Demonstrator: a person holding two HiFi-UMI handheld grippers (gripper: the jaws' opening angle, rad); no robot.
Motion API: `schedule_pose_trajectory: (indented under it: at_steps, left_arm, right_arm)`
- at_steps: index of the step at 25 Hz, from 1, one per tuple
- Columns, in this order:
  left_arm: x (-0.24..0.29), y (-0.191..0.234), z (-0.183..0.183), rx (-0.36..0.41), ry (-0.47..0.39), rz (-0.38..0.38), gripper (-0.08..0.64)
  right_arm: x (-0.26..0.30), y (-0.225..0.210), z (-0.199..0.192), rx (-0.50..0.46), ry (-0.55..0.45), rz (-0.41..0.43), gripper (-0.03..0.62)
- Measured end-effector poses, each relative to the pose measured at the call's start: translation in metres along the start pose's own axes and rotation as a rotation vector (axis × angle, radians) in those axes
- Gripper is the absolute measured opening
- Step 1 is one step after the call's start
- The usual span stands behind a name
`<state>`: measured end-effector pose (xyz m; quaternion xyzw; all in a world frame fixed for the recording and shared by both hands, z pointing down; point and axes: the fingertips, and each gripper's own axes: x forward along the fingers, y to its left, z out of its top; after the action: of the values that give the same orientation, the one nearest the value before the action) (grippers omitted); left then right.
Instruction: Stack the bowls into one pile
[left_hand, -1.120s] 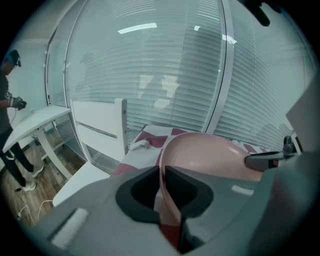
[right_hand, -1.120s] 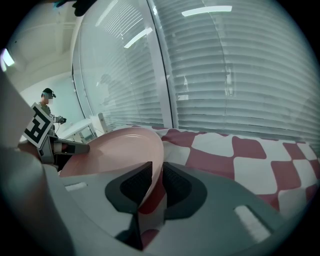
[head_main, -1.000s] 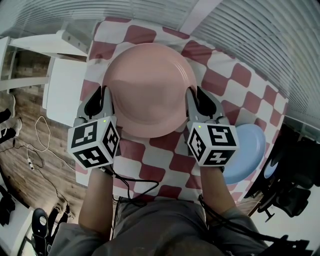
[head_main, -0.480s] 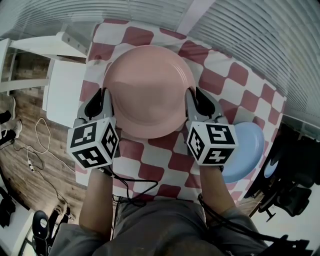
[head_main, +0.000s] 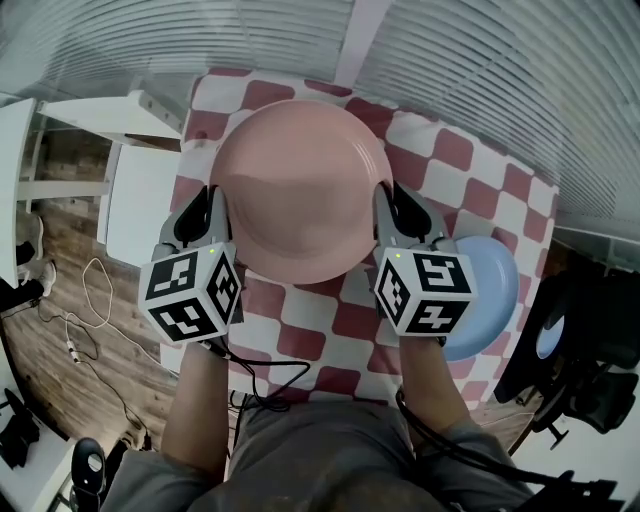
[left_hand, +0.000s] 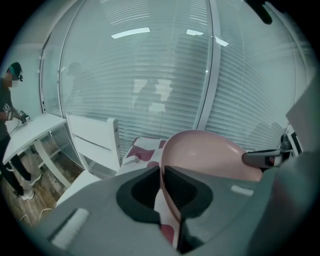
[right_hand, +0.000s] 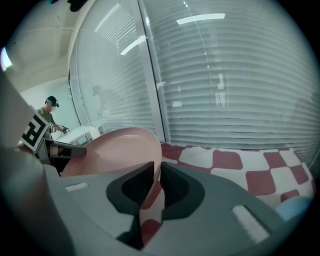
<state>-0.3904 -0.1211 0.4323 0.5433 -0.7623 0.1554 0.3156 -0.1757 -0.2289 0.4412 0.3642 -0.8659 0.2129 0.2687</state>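
Left hand-held gripper (head_main: 210, 200) and right hand-held gripper (head_main: 386, 198), its jaws just tightening, are clamping the smooth, round pink bowl (head_main: 298, 185) by its thin rim.

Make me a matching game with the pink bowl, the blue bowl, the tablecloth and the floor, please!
Things:
1 pink bowl
2 blue bowl
3 tablecloth
4 floor

What they're like:
a brown wooden planks
b rim pinched by the left tongs and the right tongs
c red and white checks
d lying on the cloth, far right

Pairs: 1-b, 2-d, 3-c, 4-a.
The right tongs have just been closing on that rim.
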Motion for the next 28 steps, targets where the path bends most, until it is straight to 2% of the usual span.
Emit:
schedule_pose_trajectory:
  at_steps: [7,13,19,23,28]
  left_arm:
    - [-0.028,-0.038,0.023,0.049,-0.033,-0.047,0.031]
    - [-0.048,-0.086,0.036,0.104,-0.055,-0.104,0.031]
    - [-0.061,-0.142,0.033,0.140,-0.053,-0.184,0.031]
    - [-0.069,-0.183,0.029,0.198,-0.053,-0.233,0.031]
    - [-0.103,-0.256,0.019,0.256,-0.060,-0.293,0.032]
  right_arm:
    - [-0.049,-0.020,0.021,0.039,-0.067,-0.040,0.060]
    - [-0.099,-0.050,0.027,0.065,-0.122,-0.095,0.057]
    - [-0.151,-0.088,0.015,0.105,-0.153,-0.165,0.055]
    - [-0.184,-0.114,0.000,0.147,-0.177,-0.218,0.054]
    - [-0.256,-0.158,-0.019,0.175,-0.203,-0.280,0.054]
